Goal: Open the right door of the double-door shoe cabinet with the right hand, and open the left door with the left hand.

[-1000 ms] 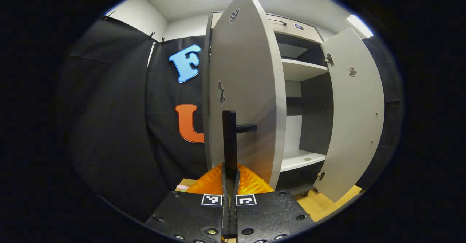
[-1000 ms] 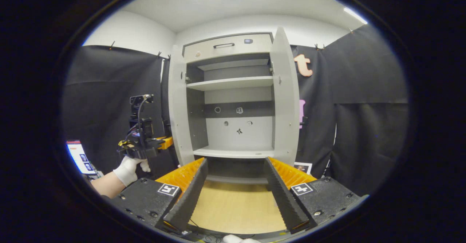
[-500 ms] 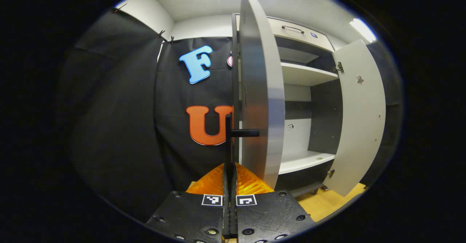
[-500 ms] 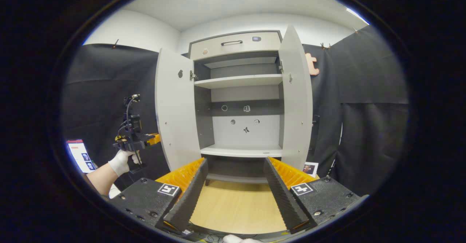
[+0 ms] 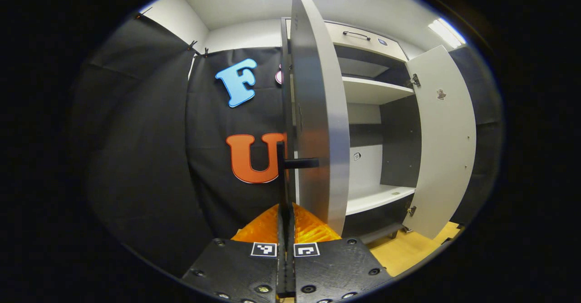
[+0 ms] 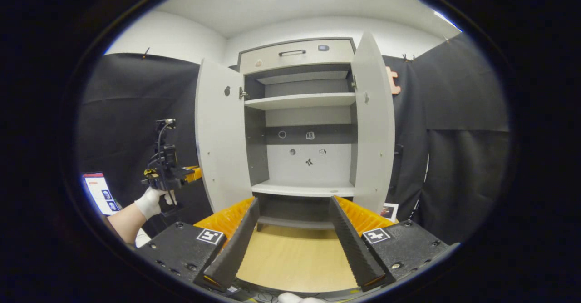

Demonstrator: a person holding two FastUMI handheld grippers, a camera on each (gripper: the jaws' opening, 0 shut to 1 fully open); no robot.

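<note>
A: Where are the left tongs (image 5: 286, 212)?
B: In the left gripper view their fingers are pressed together on the left door's handle (image 5: 282, 176), a dark upright bar that rises straight ahead of them, with a short peg joining it to the door. In the right gripper view the same tongs (image 6: 193, 174) sit far off to the left, held by a gloved hand (image 6: 150, 202) against the outer face of that door.

A: And the left door (image 5: 317, 112) itself?
B: Swung wide open; seen nearly edge-on, just right of the left tongs.

A: The right tongs (image 6: 295, 235)?
B: Spread wide, pinching nothing, hanging over the wooden floor (image 6: 295, 260) well short of the shoe cabinet (image 6: 299, 57).

A: The right door (image 6: 373, 121)?
B: Open too, standing ahead and to the right of the right tongs. Between the two doors the upper shelf (image 6: 299, 101) and lower shelf (image 6: 304, 188) lie straight ahead, with a drawer (image 6: 295, 54) above them.
</note>
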